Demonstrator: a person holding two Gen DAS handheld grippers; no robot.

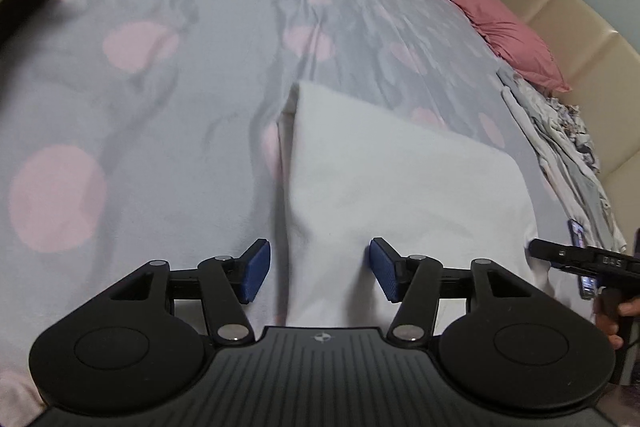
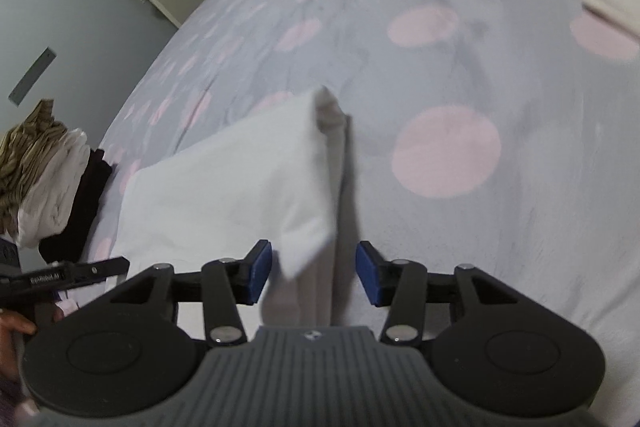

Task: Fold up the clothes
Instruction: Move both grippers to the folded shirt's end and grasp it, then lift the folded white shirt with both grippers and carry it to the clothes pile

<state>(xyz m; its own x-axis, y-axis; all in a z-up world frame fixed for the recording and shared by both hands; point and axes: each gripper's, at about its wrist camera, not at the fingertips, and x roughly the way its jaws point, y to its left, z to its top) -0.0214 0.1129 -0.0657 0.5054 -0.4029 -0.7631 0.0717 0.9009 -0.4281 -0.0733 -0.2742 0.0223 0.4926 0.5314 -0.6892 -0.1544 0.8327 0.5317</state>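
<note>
Jaws of both grippers stand wide apart, nothing clamped. Left gripper hangs low over the near left edge of the white garment; that edge runs up between the blue pads, cloth under the 3 o'clock pad and bare bed cover under the 9 o'clock pad. Whether the pads touch the fabric cannot be told.

Right gripper sits over the opposite edge of the same garment. A loose flap and a thicker layered strip rise from 6 toward 12 o'clock between its pads, ending in a lifted corner.

Garment: already folded to a rough oblong, flat on the grey, pink-spotted bed cover. Long axis runs away from both cameras, 6 to 12 o'clock. From the left gripper its bulk lies toward 1–3 o'clock; from the right gripper toward 9–11 o'clock. The grippers therefore bracket it, one on each long side, about equally near.

Right gripper's body shows at 3 o'clock in the left view, with a hand behind it.

Around: folded stack at 9 o'clock in the right view; unfolded clothes and pink pillow toward 2–3 o'clock in the left view.

Judgement: the fold is well along. A further fold would likely mean each gripper closing on its near corner and carrying it toward 12 o'clock along the long axis. Right side's loose layers look the likelier to slip or separate.
</note>
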